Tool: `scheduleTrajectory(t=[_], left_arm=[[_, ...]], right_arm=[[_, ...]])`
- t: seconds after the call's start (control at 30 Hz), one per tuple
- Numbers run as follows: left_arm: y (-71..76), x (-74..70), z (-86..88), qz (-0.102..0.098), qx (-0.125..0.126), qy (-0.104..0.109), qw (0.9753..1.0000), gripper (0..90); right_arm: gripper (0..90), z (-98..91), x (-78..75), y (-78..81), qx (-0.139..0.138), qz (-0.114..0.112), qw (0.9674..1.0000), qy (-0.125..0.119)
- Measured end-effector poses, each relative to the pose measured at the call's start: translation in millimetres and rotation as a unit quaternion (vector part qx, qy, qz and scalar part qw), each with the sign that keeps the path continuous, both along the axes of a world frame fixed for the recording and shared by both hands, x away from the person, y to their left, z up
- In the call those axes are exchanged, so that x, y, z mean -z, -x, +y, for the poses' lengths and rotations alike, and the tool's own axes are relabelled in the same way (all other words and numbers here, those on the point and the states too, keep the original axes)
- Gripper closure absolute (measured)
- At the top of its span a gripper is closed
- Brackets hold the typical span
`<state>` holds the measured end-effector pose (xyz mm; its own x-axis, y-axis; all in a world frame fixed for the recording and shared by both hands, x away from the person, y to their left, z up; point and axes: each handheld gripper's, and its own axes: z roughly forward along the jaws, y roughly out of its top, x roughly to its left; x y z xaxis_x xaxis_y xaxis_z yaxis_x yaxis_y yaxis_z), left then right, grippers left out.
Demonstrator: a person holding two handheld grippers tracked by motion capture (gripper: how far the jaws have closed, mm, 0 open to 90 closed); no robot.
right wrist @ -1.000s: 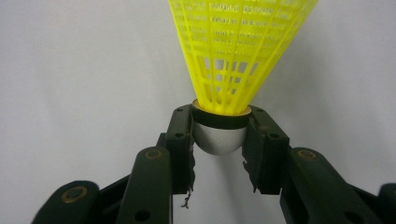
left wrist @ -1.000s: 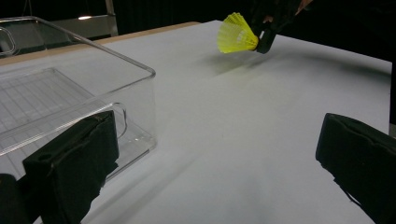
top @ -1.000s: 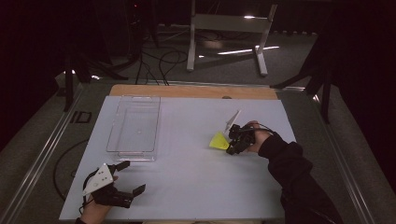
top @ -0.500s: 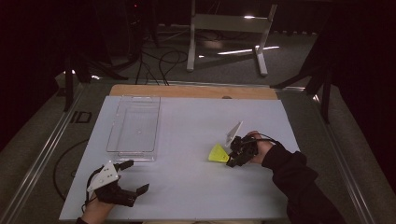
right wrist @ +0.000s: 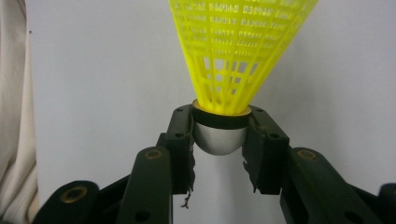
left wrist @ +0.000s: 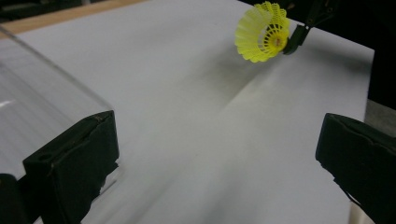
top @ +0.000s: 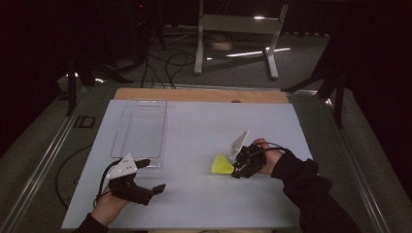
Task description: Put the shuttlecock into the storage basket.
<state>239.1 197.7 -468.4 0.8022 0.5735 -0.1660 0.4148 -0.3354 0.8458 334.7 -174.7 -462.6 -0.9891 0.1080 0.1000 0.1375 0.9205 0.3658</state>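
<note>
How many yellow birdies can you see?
1. The shuttlecock is on the table's right half, its silver tip pinched in the right gripper. None looks hidden.

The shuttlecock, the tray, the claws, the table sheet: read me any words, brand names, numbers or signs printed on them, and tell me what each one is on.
None can be read.
Yellow shuttlecock: plain mesh skirt and silver cap, no print.
Clear tray: no label visible.
Right claw and left claw: black jaws without markings.
White sheet: blank.
Small dark mark on the table edge: too small to read.
</note>
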Motion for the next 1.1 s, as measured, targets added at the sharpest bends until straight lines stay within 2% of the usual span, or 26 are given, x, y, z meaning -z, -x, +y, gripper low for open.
scheduleTrajectory(t=[0.03,0.07,0.1,0.13,0.17,0.2,0.23,0.33,0.37,0.4,0.5,0.53,0.57,0.6,0.63,0.7,0.73,0.77,0.8,0.83,0.93,0.97,1.0,1.03,1.07,1.1], left_arm=[[-4.8,-5.5,-5.9,0.019,0.014,-0.003,0.9997,0.4],[-4.8,-5.5,-5.9,0.019,0.014,-0.003,0.9997,0.4],[-10.1,-11.5,-12.0,0.038,0.025,-0.005,0.9989,0.4],[-10.1,-11.5,-12.0,0.038,0.025,-0.005,0.9989,0.4],[-15.6,-17.5,-17.7,0.052,0.037,-0.007,0.9979,0.5],[-15.6,-17.5,-17.7,0.052,0.037,-0.007,0.9979,0.4],[-21.3,-23.4,-22.9,0.067,0.039,-0.01,0.9969,0.4],[-26.6,-29.3,-27.6,0.067,0.048,-0.017,0.9964,0.4],[-31.8,-34.3,-33.1,0.074,0.054,-0.029,0.9954,0.4],[-31.8,-34.3,-33.1,0.074,0.054,-0.029,0.9954,0.4],[-41.9,-42.0,-44.1,0.09,0.071,-0.044,0.9924,0.4],[-41.9,-42.0,-44.1,0.09,0.071,-0.044,0.9924,0.4],[-46.9,-44.9,-49.8,0.104,0.078,-0.055,0.99,0.4],[-46.9,-44.9,-49.8,0.104,0.078,-0.055,0.99,0.4],[-52.5,-47.2,-55.4,0.125,0.084,-0.065,0.9864,0.4],[-56.6,-48.3,-59.4,0.138,0.082,-0.078,0.984,0.4],[-56.6,-48.3,-59.4,0.138,0.082,-0.078,0.984,0.4],[-60.4,-49.2,-63.3,0.145,0.085,-0.082,0.9823,0.5],[-60.4,-49.2,-63.3,0.145,0.085,-0.082,0.9823,0.4],[-63.6,-50.2,-68.0,0.146,0.083,-0.092,0.9815,0.5],[-66.4,-51.1,-72.7,0.147,0.089,-0.088,0.9812,0.5],[-69.4,-51.0,-78.0,0.149,0.095,-0.093,0.9798,1.8],[-69.4,-51.0,-78.0,0.149,0.095,-0.093,0.9798,2.7],[-72.2,-50.6,-83.9,0.153,0.103,-0.095,0.9782,3.3],[-72.2,-50.6,-83.9,0.153,0.103,-0.095,0.9782,3.3],[-75.9,-50.0,-90.2,0.158,0.109,-0.096,0.9767,3.9]], right_arm=[[65.4,1.8,-1.9,1.4,-0.008,-0.005,1.0,-0.002],[65.4,1.8,-1.9,1.4,-0.008,-0.005,1.0,-0.002],[65.4,3.6,-4.4,3.8,-0.016,-0.005,0.9998,-0.008],[65.4,4.2,-5.2,4.4,-0.017,-0.011,0.9998,-0.01],[65.4,5.0,-6.4,5.5,-0.019,-0.012,0.9997,-0.013],[65.4,5.5,-7.1,6.2,-0.018,-0.011,0.9997,-0.014],[65.3,6.1,-8.2,7.2,-0.02,-0.016,0.9995,-0.018],[65.4,7.0,-9.4,8.8,-0.025,-0.014,0.9992,-0.027],[65.3,8.0,-9.9,10.2,-0.03,-0.018,0.9989,-0.031],[65.3,8.5,-10.1,11.0,-0.031,-0.019,0.9989,-0.029],[65.4,10.7,-10.4,14.0,-0.039,-0.025,0.9985,-0.031],[65.4,10.7,-10.4,14.0,-0.039,-0.025,0.9985,-0.031],[65.3,11.3,-10.8,15.7,-0.047,-0.029,0.9978,-0.037],[65.4,11.6,-11.0,16.4,-0.049,-0.033,0.9976,-0.037],[65.4,12.0,-11.4,17.1,-0.05,-0.035,0.9975,-0.036],[65.4,12.6,-11.7,17.9,-0.053,-0.037,0.9972,-0.038],[65.4,12.6,-11.7,17.9,-0.053,-0.037,0.9972,-0.038],[65.4,13.5,-11.7,18.9,-0.054,-0.036,0.9971,-0.039],[65.4,13.9,-11.5,19.0,-0.055,-0.038,0.9969,-0.042],[65.3,14.2,-11.4,19.2,-0.056,-0.038,0.9967,-0.045],[65.3,14.7,-11.8,18.7,-0.058,-0.041,0.9964,-0.046],[65.3,15.2,-12.5,19.3,-0.056,-0.04,0.9965,-0.048],[65.3,15.2,-12.5,19.3,-0.056,-0.04,0.9965,-0.048],[65.4,15.5,-13.5,19.2,-0.059,-0.039,0.9961,-0.053],[65.4,15.5,-13.5,19.2,-0.059,-0.039,0.9961,-0.053],[65.4,16.3,-15.0,20.6,-0.059,-0.04,0.9958,-0.058]])
